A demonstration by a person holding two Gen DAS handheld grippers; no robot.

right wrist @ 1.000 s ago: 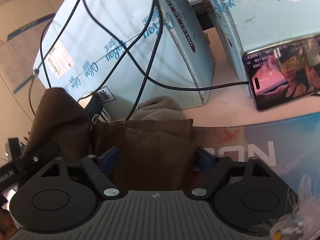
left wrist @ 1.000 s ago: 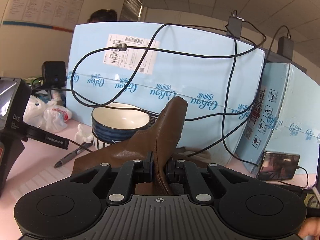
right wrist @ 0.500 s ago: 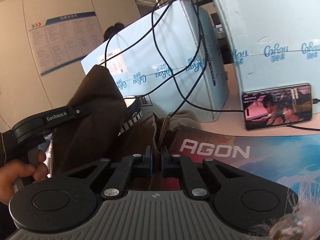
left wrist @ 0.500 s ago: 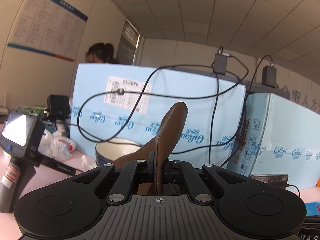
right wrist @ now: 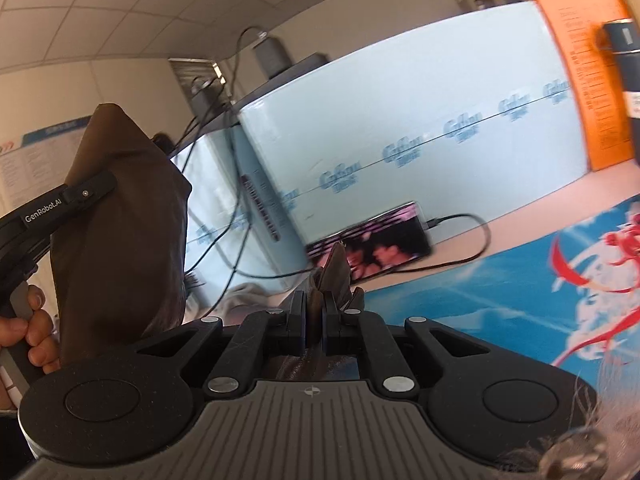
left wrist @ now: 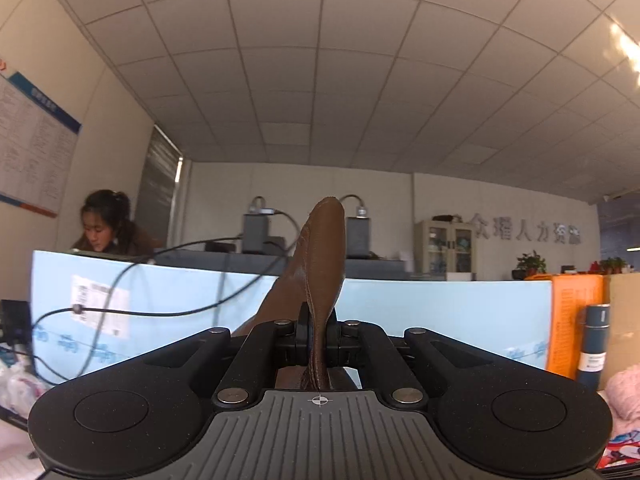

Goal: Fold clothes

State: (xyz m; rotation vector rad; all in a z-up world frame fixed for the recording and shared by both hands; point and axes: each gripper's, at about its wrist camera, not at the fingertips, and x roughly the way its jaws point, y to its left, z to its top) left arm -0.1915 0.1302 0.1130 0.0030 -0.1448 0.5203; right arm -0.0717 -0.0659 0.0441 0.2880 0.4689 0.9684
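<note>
Both grippers clamp the brown garment (left wrist: 320,264) aloft: the left gripper (left wrist: 318,340) pinches a fold rising toward 12 o'clock, the right gripper (right wrist: 315,320) grips another edge, the cloth's bulk hanging at 9 o'clock. A thin pinch could slip, and the drape might snag the cables (right wrist: 224,240). The garment's lower part and the worktop beneath are hidden.

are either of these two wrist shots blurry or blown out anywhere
Left wrist view: glare on the ceiling at upper right; brown garment and left gripper are sharp. Right wrist view: motion blur smears the blue boxes and phone.
</note>
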